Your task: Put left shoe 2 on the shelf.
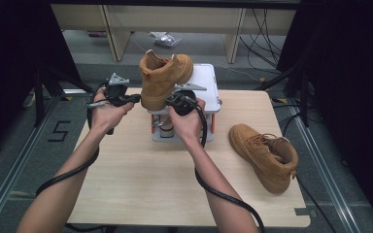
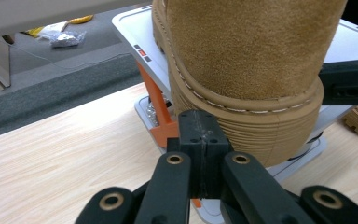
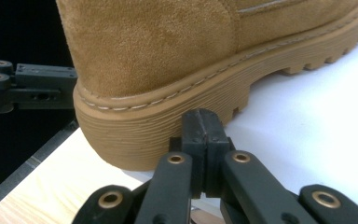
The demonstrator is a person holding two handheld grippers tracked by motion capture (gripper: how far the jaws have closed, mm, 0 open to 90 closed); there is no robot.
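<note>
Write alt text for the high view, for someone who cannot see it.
A person presses a closed tool in each hand, the left tool and the right tool, against the heel of a tan boot on a small white stand. The stand sits on a wooden table. A second tan boot lies on its side at the right.
</note>
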